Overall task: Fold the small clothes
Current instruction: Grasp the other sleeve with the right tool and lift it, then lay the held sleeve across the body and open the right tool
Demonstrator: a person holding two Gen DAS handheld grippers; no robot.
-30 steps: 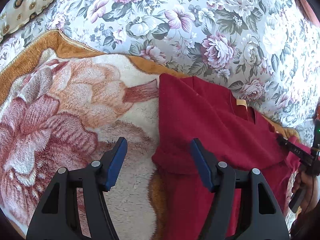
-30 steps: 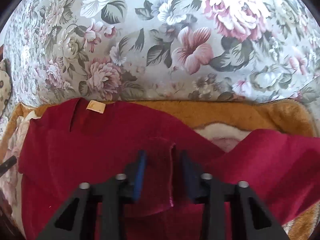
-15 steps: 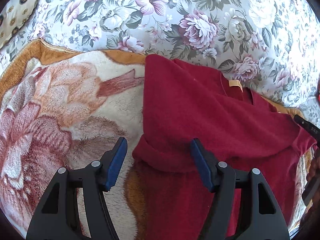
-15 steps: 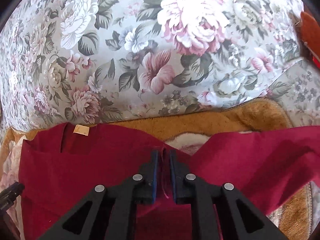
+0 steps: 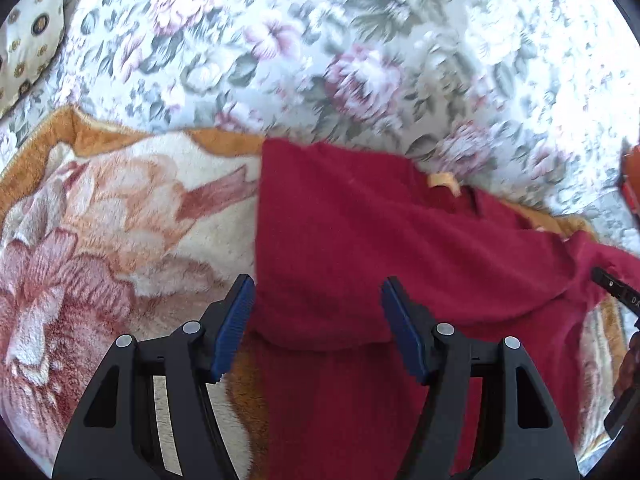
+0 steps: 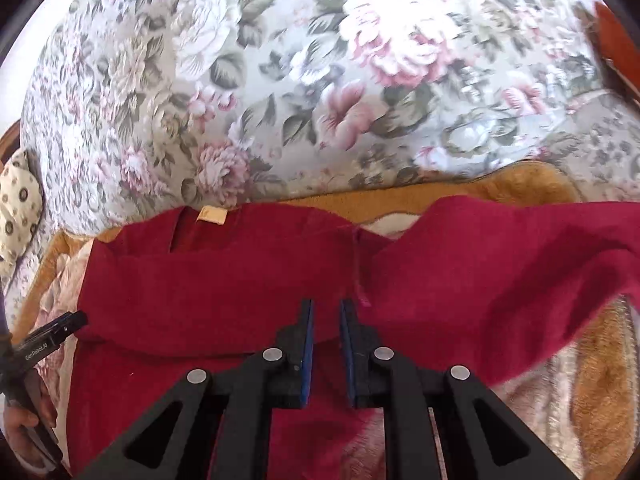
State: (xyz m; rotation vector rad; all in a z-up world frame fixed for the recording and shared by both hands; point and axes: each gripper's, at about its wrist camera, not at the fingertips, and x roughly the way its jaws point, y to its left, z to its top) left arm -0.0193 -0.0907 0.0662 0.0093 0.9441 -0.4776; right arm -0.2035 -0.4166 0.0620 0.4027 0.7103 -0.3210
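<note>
A floral bedspread (image 6: pixel 280 80) covers the bed, and a plush blanket (image 5: pixel 100 232) lies over its near part. On the blanket lies the red shirt (image 5: pixel 360 240), collar and label (image 6: pixel 212 216) at the blanket's far edge, its left side already turned in over the body, one sleeve (image 6: pixel 500 264) trailing out toward the blanket's right edge.

The likeliest trouble is that sleeve: the right gripper (image 6: pixel 326 320) is opening just above the fold, nothing between its pads, so loose cloth may slump outward and undo the tidy edge. Soft fleece could also snag on a pad as the gripper draws away, dragging the layer askew.

The left gripper (image 5: pixel 316 320) hovers spread wide over the folded left edge, pinching nothing; dipping carelessly, it may rumple that crease.
</note>
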